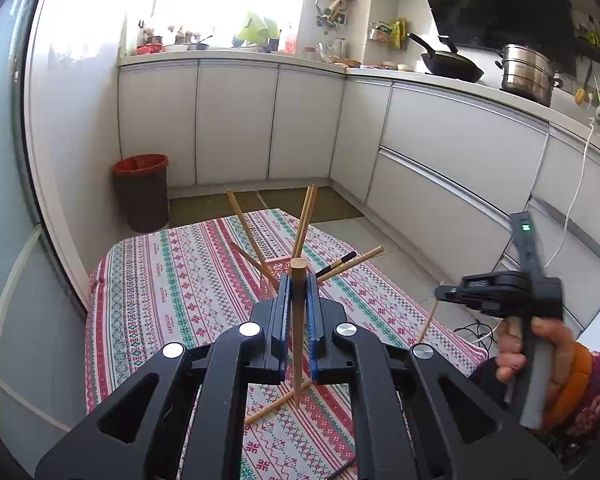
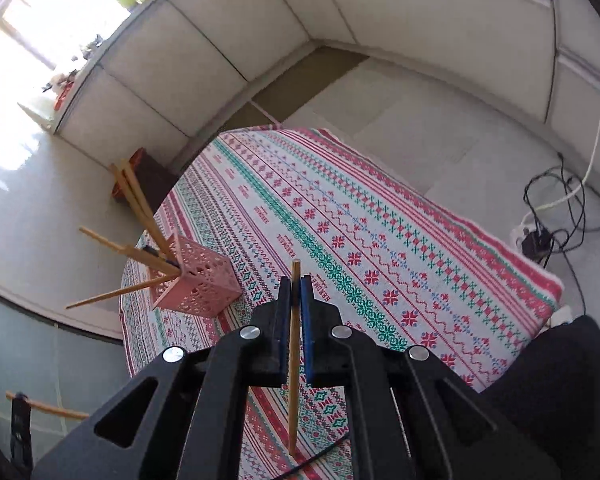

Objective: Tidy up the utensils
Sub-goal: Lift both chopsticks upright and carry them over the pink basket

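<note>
My left gripper (image 1: 298, 280) is shut on a thick wooden chopstick (image 1: 297, 328), held upright above the patterned tablecloth (image 1: 172, 280). Just beyond it stands the pink lattice utensil holder (image 1: 278, 270) with several wooden chopsticks (image 1: 305, 216) and one dark chopstick (image 1: 336, 266) fanned out of it. My right gripper (image 2: 295, 284) is shut on a thin wooden chopstick (image 2: 294, 360), above the cloth. The pink holder (image 2: 196, 280) lies to its left with chopsticks (image 2: 140, 204) sticking out. The right gripper also shows in the left wrist view (image 1: 440, 292) at the right. Loose chopsticks (image 1: 276, 404) lie on the cloth.
A red-lined brown bin (image 1: 142, 190) stands on the floor beyond the table. White cabinets (image 1: 440, 152) run around the room, with a wok (image 1: 450, 62) and steel pot (image 1: 528, 74) on the counter. Cables and a power adapter (image 2: 536, 240) lie on the floor at right.
</note>
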`<state>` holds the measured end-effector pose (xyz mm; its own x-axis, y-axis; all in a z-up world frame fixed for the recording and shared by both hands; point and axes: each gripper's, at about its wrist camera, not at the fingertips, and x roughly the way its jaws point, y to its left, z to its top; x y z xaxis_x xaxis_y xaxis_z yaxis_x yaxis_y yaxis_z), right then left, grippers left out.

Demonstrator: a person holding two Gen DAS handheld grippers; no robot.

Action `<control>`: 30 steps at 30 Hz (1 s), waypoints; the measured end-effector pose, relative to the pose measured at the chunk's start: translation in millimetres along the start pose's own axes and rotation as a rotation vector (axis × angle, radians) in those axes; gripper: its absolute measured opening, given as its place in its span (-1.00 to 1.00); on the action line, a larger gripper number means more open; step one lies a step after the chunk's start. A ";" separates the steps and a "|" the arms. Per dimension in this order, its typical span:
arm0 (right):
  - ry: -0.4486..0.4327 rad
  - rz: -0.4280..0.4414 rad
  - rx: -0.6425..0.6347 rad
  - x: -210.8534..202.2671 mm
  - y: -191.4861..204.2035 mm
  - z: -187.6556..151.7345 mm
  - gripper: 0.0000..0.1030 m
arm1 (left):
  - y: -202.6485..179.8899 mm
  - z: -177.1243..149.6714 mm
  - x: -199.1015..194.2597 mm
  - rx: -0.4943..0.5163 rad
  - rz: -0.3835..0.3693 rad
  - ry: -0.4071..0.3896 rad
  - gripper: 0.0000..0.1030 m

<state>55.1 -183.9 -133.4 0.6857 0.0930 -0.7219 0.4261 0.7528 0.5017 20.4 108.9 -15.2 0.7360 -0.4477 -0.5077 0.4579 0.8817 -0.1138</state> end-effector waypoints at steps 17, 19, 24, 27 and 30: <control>-0.164 0.121 -0.255 -132.9 51.2 21.8 -0.90 | -24.7 39.1 -11.2 -0.057 0.040 -0.042 -0.87; -0.176 0.152 -0.268 -145.0 58.7 30.7 -0.90 | -27.6 49.2 -13.1 -0.055 0.048 -0.055 -0.87; -0.244 0.227 -0.295 -170.6 83.6 54.0 -0.90 | -31.2 77.3 -10.7 -0.047 0.075 -0.086 -0.87; -0.288 0.261 -0.304 -176.7 101.3 67.6 -0.90 | -31.6 94.8 -5.1 -0.053 0.086 -0.107 -0.87; -0.305 0.273 -0.318 -170.6 115.3 80.4 -0.90 | -28.8 109.3 6.2 -0.066 0.103 -0.126 -0.87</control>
<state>34.6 -165.4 85.9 0.9080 0.1553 -0.3891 0.0394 0.8930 0.4482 66.3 64.5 78.2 0.8360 -0.3657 -0.4092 0.3461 0.9300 -0.1241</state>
